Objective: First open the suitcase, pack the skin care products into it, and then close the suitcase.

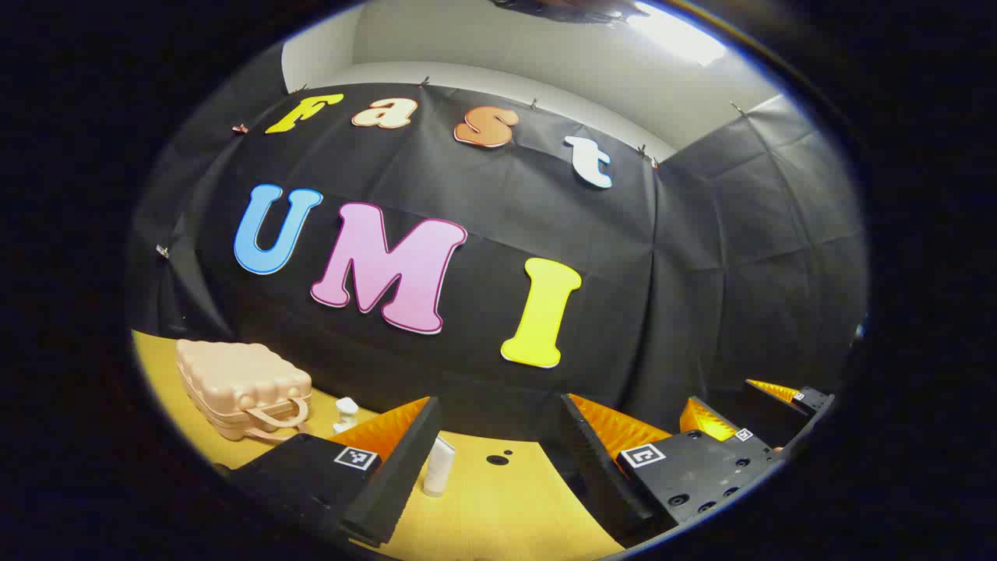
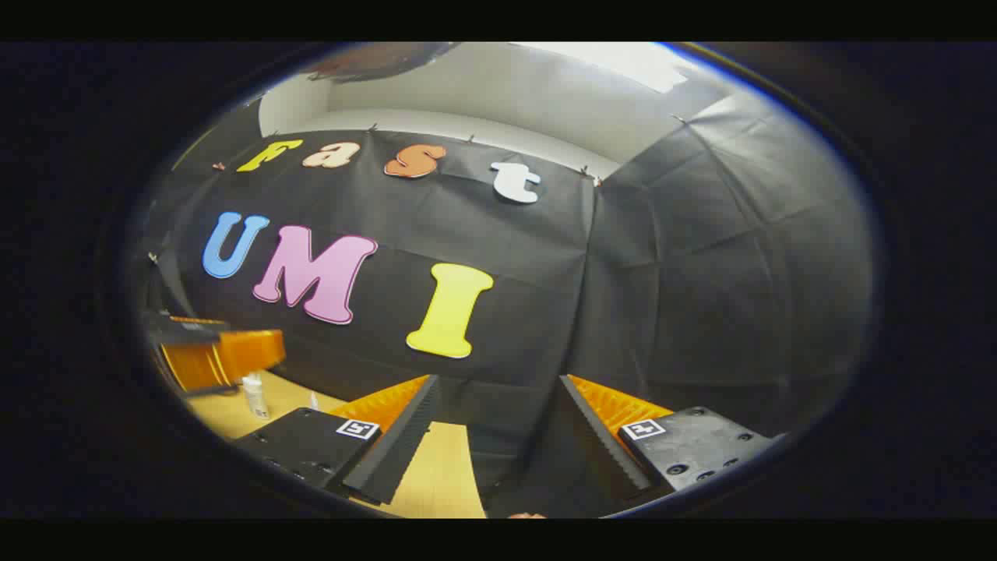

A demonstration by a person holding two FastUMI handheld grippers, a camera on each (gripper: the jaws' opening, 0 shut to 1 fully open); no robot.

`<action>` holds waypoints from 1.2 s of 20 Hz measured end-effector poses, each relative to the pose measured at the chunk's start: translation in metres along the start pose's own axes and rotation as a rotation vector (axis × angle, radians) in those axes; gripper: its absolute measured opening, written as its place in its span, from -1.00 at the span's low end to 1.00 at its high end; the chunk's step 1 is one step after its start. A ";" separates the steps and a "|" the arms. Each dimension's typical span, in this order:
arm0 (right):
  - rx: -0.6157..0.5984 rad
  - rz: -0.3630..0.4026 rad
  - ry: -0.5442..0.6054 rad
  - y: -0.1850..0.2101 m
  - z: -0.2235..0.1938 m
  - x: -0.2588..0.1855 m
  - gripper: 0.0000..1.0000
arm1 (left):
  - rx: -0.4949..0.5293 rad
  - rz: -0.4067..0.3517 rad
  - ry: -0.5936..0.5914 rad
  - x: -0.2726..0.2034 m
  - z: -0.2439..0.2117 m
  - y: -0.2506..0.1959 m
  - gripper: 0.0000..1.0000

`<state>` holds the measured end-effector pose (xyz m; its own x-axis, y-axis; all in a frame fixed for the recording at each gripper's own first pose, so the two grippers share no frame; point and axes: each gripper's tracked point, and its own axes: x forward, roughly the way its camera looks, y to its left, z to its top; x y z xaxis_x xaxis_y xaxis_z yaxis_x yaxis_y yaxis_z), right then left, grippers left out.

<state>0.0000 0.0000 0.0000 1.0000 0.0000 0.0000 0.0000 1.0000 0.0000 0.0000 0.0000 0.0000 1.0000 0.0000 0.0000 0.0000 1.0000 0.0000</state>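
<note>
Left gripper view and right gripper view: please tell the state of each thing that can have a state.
Pink ribbed hard-shell suitcase: closed, lying flat on the table.
White tube: upright, capped.
Small white bottle: upright.
Left gripper: open, holding nothing.
Right gripper: open, holding nothing.

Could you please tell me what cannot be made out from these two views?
- Suitcase, left gripper view: its latch side is too small to tell.
- White tube, left gripper view: label too small; left gripper finger overlaps its edge.
- Small bottle, right gripper view: blurred; contents unclear.
- Table, right gripper view: mostly cut off by the edge.
</note>
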 end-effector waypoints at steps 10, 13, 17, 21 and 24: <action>0.114 0.041 0.054 0.189 0.181 -0.131 0.92 | 0.241 -0.002 0.011 -0.125 0.170 0.204 0.92; 0.113 0.089 0.047 0.231 0.199 -0.142 0.92 | 0.233 0.021 0.039 -0.145 0.182 0.243 0.92; 0.177 0.108 0.038 0.253 0.207 -0.141 0.92 | 0.277 0.060 0.014 -0.148 0.192 0.279 0.92; 0.190 0.110 0.060 0.259 0.194 -0.132 0.92 | 0.281 0.067 0.034 -0.137 0.182 0.288 0.92; 0.192 0.099 0.061 0.259 0.192 -0.127 0.94 | 0.236 0.079 0.074 -0.125 0.168 0.295 0.92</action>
<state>-0.1269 0.2585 0.1918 0.9932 0.1043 -0.0509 -0.0927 0.9767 0.1934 -0.1250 0.2948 0.1675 0.9942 0.0864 -0.0641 -0.0690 0.9693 0.2361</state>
